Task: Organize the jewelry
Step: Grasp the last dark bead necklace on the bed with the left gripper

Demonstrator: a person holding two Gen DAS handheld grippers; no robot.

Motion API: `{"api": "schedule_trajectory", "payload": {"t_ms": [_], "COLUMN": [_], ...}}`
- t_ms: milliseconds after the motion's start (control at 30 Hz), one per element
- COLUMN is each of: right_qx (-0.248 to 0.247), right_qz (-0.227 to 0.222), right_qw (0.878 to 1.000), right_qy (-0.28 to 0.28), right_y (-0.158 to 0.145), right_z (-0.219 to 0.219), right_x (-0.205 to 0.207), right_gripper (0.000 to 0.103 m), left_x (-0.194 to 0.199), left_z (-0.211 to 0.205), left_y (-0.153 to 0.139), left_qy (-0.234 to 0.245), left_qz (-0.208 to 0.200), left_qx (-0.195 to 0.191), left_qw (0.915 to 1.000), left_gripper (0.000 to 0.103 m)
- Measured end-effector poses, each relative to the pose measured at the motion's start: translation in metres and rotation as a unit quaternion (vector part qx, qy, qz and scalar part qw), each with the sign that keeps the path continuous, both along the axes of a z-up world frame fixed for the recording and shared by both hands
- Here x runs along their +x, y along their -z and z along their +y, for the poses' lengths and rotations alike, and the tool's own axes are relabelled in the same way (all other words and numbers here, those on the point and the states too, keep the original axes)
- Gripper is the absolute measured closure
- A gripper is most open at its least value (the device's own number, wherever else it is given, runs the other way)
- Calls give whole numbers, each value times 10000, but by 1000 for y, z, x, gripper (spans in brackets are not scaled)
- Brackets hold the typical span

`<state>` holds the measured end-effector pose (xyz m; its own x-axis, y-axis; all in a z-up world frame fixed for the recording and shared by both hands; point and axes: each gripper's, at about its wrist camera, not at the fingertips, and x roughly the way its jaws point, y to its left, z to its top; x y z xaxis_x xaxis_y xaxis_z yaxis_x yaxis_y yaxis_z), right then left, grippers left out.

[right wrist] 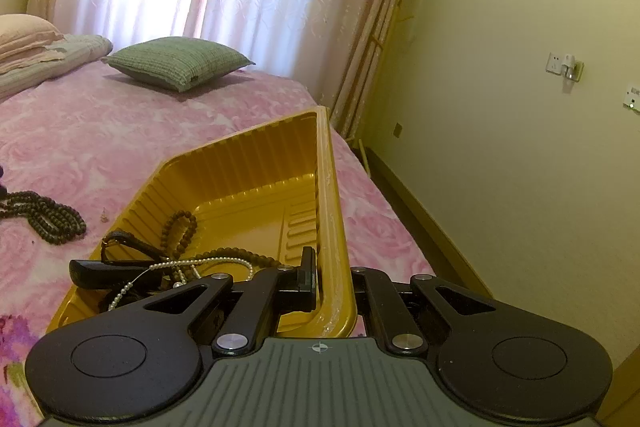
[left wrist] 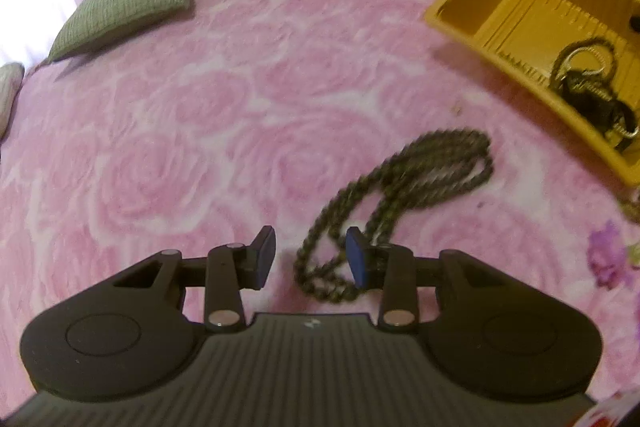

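A dark beaded necklace (left wrist: 394, 183) lies in loops on the pink bedspread; it also shows in the right wrist view (right wrist: 48, 217). My left gripper (left wrist: 312, 255) is open just above its near loop, which lies between the blue pads (left wrist: 358, 259). A yellow plastic tray (left wrist: 472, 7) at the far right holds tangled jewelry (left wrist: 592, 87). In the right wrist view the tray (right wrist: 256, 163) holds brown beads (right wrist: 180, 231), a pearl strand (right wrist: 160, 269) and a black strap. My right gripper (right wrist: 332, 283) is shut on the tray's right rim.
A green cushion (left wrist: 128, 3) lies at the bed's far left, also in the right wrist view (right wrist: 176, 63). Folded bedding (right wrist: 36, 47) sits behind it. The bed's right edge drops to the floor by a yellow wall. Curtains hang behind.
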<state>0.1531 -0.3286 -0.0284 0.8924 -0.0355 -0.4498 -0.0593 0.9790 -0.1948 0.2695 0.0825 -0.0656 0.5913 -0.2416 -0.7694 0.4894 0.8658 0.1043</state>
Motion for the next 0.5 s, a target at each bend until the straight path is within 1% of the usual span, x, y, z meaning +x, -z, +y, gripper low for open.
{"api": "schedule_trajectory", "payload": {"t_ms": [100,167,233,267,333,367,400,500], "right_qx": [-9,-17,-29,-37,-41,-47,-51,-51], "right_qz": [15,19,24,25,23,18,14,1], "right_qw": [10000,10000,10000,10000,10000,10000,10000,10000], "right_qy": [24,31,30,27,22,15,10,2], "right_y": [1,2,3,3,2,2,2,2], "right_z": [-1,-1,0,0,0,1,1,2], "right_x": [0,0,1,1,0,0,1,1], "right_gripper": [99,99,99,99,99,99,99,99], "left_x": [2,4,3,2,0,0,-1,-2], "left_z": [5,7,5,5,3,2,3,6], "left_y": [8,10,11,10,9,8,7,3], "left_qy": [-93,-130,-100,-81,-82,-84,-99,-174], "left_qz": [129,267,297,295,309,304,276,289], "left_qx": [-96,-193,-201,-173,-125,-107,-89,-147], "left_qw": [9998,9994,9993,9994,9994,9994,9995,9993], "left_gripper": [67,73,77,84,88,94,96,97]}}
